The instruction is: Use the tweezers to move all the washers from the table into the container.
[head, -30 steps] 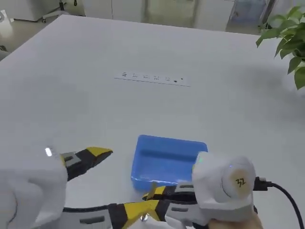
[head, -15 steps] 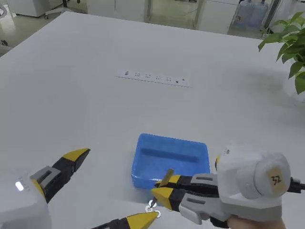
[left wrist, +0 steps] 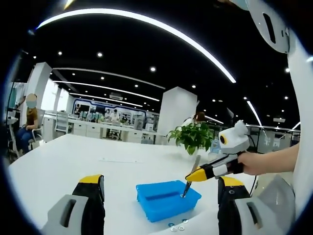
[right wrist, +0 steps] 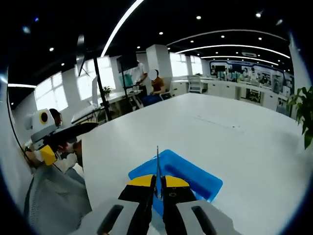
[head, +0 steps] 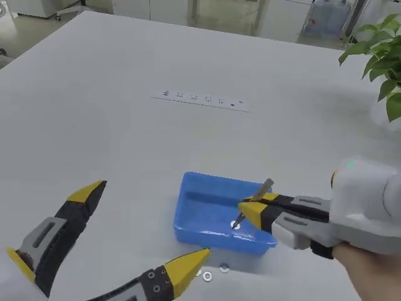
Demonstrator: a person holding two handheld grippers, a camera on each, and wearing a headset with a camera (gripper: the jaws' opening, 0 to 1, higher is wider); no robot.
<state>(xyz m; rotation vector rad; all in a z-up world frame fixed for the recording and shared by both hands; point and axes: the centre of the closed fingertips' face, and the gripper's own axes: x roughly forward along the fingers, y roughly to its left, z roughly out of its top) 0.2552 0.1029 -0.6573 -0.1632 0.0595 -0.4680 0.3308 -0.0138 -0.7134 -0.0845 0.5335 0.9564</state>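
Observation:
My right gripper (head: 244, 211) is shut on thin metal tweezers (head: 265, 185). The tweezers' tips hold a small silver washer (head: 235, 224) just above the floor of the blue container (head: 188, 200), near its front wall. Loose washers (head: 207, 275) lie on the table in front of the container. My left gripper (head: 155, 217) stands open at the near left with nothing between its yellow-tipped jaws. In the left gripper view the container (left wrist: 156, 203) lies ahead, with the tweezers (left wrist: 191, 176) reaching in from the right. The right gripper view looks along the tweezers (right wrist: 157, 169) into the container (right wrist: 195, 178).
A flush power strip (head: 200, 100) is set into the white table (head: 94, 113) farther back. A green plant (head: 379, 50) stands at the far right edge. People sit and stand at desks in the background (right wrist: 156, 81).
My right gripper has moved from the table in front of the container up and right, so the tweezers now hold a washer over the container. The left gripper has drawn back to the left.

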